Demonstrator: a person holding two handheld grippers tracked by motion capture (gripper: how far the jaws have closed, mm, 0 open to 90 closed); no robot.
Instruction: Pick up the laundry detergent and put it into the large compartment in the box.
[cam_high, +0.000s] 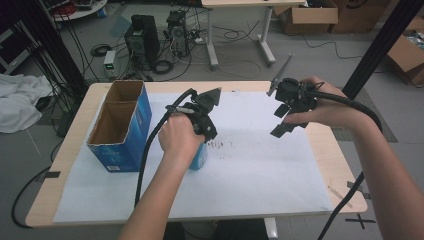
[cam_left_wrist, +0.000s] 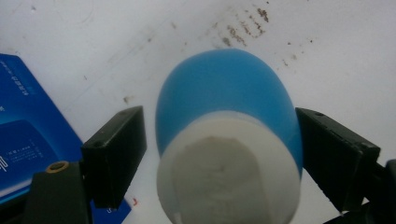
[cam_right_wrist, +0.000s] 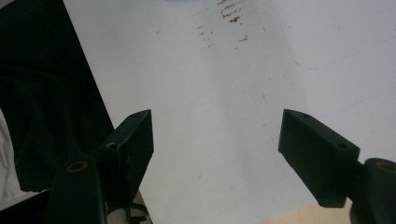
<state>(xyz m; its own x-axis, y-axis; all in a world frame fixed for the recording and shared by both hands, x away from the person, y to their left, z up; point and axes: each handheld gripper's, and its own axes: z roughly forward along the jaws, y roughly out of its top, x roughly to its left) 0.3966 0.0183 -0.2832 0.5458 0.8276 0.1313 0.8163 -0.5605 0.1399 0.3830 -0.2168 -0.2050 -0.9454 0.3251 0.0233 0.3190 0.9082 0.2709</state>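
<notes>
While the left gripper (cam_left_wrist: 219, 154) stands over the blue bottle (cam_left_wrist: 224, 107) on the white sheet (cam_high: 260, 165), its fingers (cam_left_wrist: 116, 154) sit apart on either side of the body; the right finger looks to be at the wall, the left shows a thin gap, so I judge the bottle bracketed rather than firmly clamped. The bottle stands upright, white cap (cam_left_wrist: 229, 182) up, near the middle of the table (cam_high: 75, 120), just right of the open blue box (cam_high: 120, 125) with two compartments. In the high view the hand hides most of it, with only its lower part showing at (cam_high: 200, 159). The right gripper (cam_high: 287, 117) hangs above the sheet's right half, well apart from the bottle, its fingers (cam_right_wrist: 130, 144) wide apart with nothing between them. The main risk is a slip: the body is rounded and smooth, so if the fingers close off-centre it could squirt sideways or tip and roll. Lifting before both pads bear would leave it behind or topple it. If it is headed for the box, swinging low could knock the cardboard wall and shift the box.
</notes>
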